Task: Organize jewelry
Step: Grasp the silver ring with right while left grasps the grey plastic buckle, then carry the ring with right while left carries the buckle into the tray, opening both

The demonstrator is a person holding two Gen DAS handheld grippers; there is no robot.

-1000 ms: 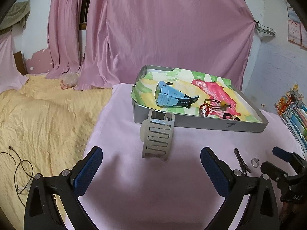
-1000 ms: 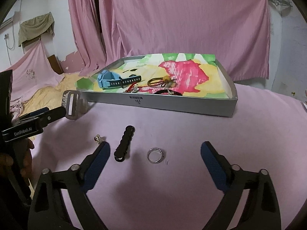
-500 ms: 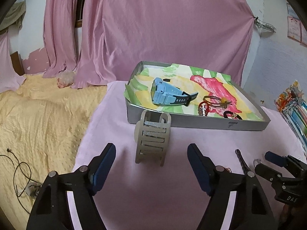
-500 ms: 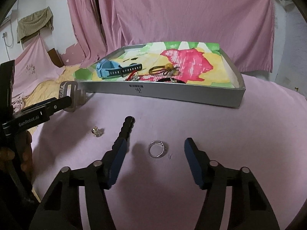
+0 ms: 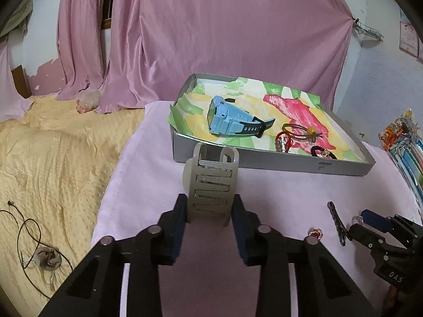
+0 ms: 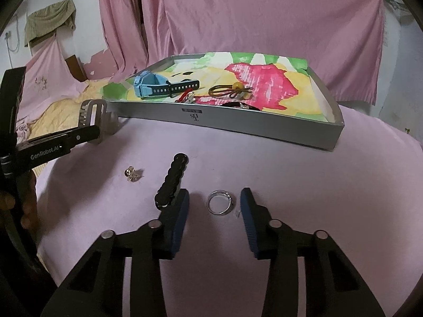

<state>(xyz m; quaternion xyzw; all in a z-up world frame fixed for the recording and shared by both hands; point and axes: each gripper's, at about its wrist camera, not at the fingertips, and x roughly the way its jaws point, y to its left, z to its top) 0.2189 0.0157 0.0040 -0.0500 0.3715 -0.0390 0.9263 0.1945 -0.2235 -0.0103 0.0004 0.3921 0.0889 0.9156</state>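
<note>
Left gripper (image 6: 87,134): white lettering "GenRobot.AI" along its finger, read in the right wrist view. Right gripper (image 5: 370,219): white letters "DAS" on its body in the left wrist view, the rest cut off. Tray (image 6: 238,121): small dark logo on the front wall, too small to read.

The tray (image 6: 259,128) sits at the bench's (image 6: 304,185) back (watch (image 6: 156,84) inside); before it lie hair claw (image 5: 210,187), earring (image 6: 130,174) and ring (image 6: 219,202).
</note>
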